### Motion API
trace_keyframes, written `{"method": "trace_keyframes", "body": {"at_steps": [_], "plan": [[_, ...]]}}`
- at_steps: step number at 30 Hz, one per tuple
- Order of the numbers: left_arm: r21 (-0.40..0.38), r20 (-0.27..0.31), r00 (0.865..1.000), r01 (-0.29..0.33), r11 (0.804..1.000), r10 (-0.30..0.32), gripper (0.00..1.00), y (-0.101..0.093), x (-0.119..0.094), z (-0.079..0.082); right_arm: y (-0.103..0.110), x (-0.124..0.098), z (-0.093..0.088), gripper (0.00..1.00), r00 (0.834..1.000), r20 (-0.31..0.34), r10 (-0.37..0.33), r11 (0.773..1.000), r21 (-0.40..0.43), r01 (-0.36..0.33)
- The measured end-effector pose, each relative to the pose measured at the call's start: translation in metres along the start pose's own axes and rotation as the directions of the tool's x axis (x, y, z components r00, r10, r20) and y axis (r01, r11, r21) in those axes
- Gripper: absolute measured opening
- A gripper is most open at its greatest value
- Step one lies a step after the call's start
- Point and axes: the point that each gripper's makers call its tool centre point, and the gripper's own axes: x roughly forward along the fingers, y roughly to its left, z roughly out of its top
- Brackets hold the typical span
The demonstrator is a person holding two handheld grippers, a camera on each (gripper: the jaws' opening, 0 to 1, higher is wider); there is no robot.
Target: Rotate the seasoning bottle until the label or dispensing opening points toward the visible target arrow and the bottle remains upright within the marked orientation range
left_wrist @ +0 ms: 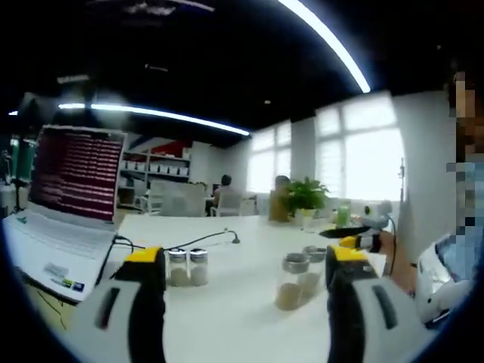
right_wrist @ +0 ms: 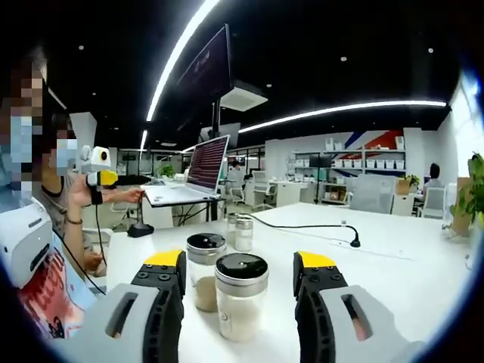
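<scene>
Two clear seasoning bottles with dark lids stand upright and close together on the white table (right_wrist: 408,280). In the right gripper view the nearer bottle (right_wrist: 240,302) stands just ahead of my right gripper (right_wrist: 240,261), framed by its open jaws with gaps on both sides. The second bottle (right_wrist: 204,281) is behind it to the left. In the left gripper view the same pair (left_wrist: 293,283) sits farther off, toward the right jaw of my open left gripper (left_wrist: 246,255). Two smaller shakers (left_wrist: 187,266) stand near the left jaw.
An open laptop (left_wrist: 68,197) sits on the table's edge, with a black cable and a small microphone (right_wrist: 352,242) lying across the top. A person at the side holds a white-and-yellow device (right_wrist: 94,170). A potted plant (left_wrist: 306,195) stands at the far end.
</scene>
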Motion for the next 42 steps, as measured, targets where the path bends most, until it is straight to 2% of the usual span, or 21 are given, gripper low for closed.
{"method": "trace_keyframes", "body": {"at_steps": [2, 6, 7, 9, 10, 11, 12, 14, 17, 19, 24, 27, 29, 31, 33, 34, 36, 39, 42], "plan": [[-0.001, 0.024, 0.999, 0.032, 0.999, -0.032, 0.92, -0.005, -0.002, 0.005, 0.001, -0.003, -0.002, 0.57, 1.0, -0.01, -0.003, 1.0, 0.013, 0.003], [0.044, 0.008, 0.999, 0.052, 0.998, -0.052, 0.91, -0.008, 0.002, 0.003, 0.0, -0.011, 0.006, 0.57, 1.0, 0.015, -0.003, 0.998, 0.061, 0.002], [0.046, 0.008, 0.998, 0.062, 0.997, -0.062, 0.89, -0.009, 0.003, 0.002, 0.0, -0.013, 0.008, 0.57, 1.0, 0.023, -0.006, 0.998, 0.063, 0.005], [0.026, 0.038, 0.992, 0.122, 0.992, -0.123, 0.82, -0.019, 0.007, 0.006, -0.001, -0.019, 0.011, 0.57, 0.999, 0.033, -0.014, 0.998, 0.061, 0.012], [0.014, 0.037, 0.991, 0.125, 0.992, -0.125, 0.81, -0.019, 0.008, 0.006, -0.002, -0.022, 0.013, 0.57, 0.999, 0.037, -0.03, 0.998, 0.059, 0.028], [0.017, 0.036, 0.993, 0.115, 0.993, -0.116, 0.83, -0.019, 0.011, 0.006, -0.007, -0.026, 0.014, 0.57, 0.997, 0.043, -0.064, 0.997, 0.053, 0.061], [0.048, 0.03, 0.996, 0.08, 0.996, -0.082, 0.86, -0.016, 0.015, 0.004, -0.01, -0.029, 0.014, 0.58, 0.995, 0.038, -0.089, 0.996, 0.036, 0.087], [0.053, 0.033, 0.996, 0.077, 0.996, -0.078, 0.89, -0.018, 0.022, 0.003, -0.015, -0.037, 0.012, 0.59, 0.991, 0.022, -0.131, 0.991, 0.002, 0.131], [0.044, 0.06, 0.987, 0.144, 0.989, -0.147, 0.89, -0.028, 0.03, 0.004, -0.02, -0.044, 0.017, 0.59, 0.988, 0.036, -0.151, 0.988, -0.013, 0.152], [0.111, 0.1, 0.973, 0.199, 0.974, -0.21, 0.89, -0.039, 0.034, 0.01, -0.024, -0.048, 0.02, 0.59, 0.987, 0.051, -0.155, 0.988, -0.002, 0.155], [0.096, 0.105, 0.966, 0.226, 0.969, -0.236, 0.84, -0.049, 0.041, 0.007, -0.036, -0.057, 0.019, 0.59, 0.98, 0.052, -0.189, 0.982, 0.032, 0.188], [0.102, 0.102, 0.967, 0.222, 0.97, -0.232, 0.73, -0.047, 0.045, 0.003, -0.042, -0.065, 0.021, 0.59, 0.973, 0.062, -0.223, 0.975, 0.035, 0.221], [0.124, 0.093, 0.982, 0.155, 0.98, -0.167, 0.69, -0.035, 0.046, 0.002, -0.044, -0.07, 0.022, 0.59, 0.968, 0.067, -0.241, 0.97, 0.033, 0.239], [0.151, 0.078, 0.989, 0.11, 0.982, -0.123, 0.72, -0.027, 0.047, 0.002, -0.046, -0.073, 0.023, 0.59, 0.965, 0.067, -0.254, 0.967, 0.015, 0.254], [0.147, 0.083, 0.989, 0.107, 0.983, -0.12, 0.75, -0.025, 0.048, 0.004, -0.048, -0.075, 0.023, 0.59, 0.962, 0.067, -0.265, 0.964, 0.008, 0.265], [0.125, 0.103, 0.988, 0.104, 0.987, -0.117, 0.76, -0.023, 0.049, 0.007, -0.049, -0.076, 0.023, 0.59, 0.961, 0.069, -0.268, 0.963, 0.01, 0.268], [0.109, 0.108, 0.986, 0.115, 0.987, -0.127, 0.75, -0.021, 0.052, 0.008, -0.05, -0.077, 0.024, 0.59, 0.961, 0.072, -0.269, 0.963, 0.017, 0.268], [0.103, 0.082, 0.987, 0.128, 0.986, -0.137, 0.67, -0.017, 0.058, 0.001, -0.049, -0.079, 0.023, 0.59, 0.963, 0.074, -0.26, 0.966, 0.037, 0.258], [0.084, 0.063, 0.989, 0.131, 0.988, -0.137, 0.71, -0.011, 0.067, -0.005, -0.049, -0.083, 0.019, 0.59, 0.961, 0.065, -0.268, 0.963, 0.044, 0.266]]}}
